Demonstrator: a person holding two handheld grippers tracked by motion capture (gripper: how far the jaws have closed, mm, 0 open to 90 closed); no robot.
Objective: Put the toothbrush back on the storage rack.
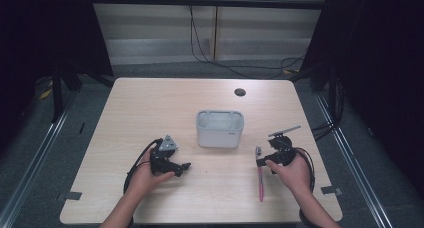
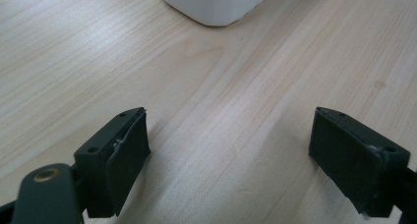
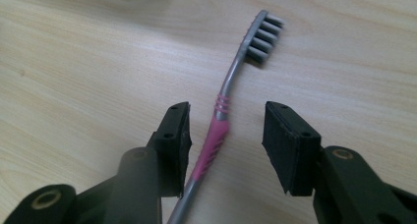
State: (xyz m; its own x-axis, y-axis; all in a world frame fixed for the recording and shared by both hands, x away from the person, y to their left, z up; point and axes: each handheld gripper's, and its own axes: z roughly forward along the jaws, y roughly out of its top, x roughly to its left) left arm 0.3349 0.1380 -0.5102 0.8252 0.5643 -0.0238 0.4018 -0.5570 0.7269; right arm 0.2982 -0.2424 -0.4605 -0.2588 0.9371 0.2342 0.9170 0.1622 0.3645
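Toothbrush lies between right gripper's spread fingers; left gripper's fingers spread wide.

Container: mid-surface, between the two hands.
Toothbrush: flat on the surface, right of the container and nearer the person, head toward the far side.
Left hand-held gripper: left of the container, near edge side, well apart from the toothbrush.
Right hand-held gripper: straddling the toothbrush handle, just beside its left pad.
Hole: behind the container, toward the far edge.
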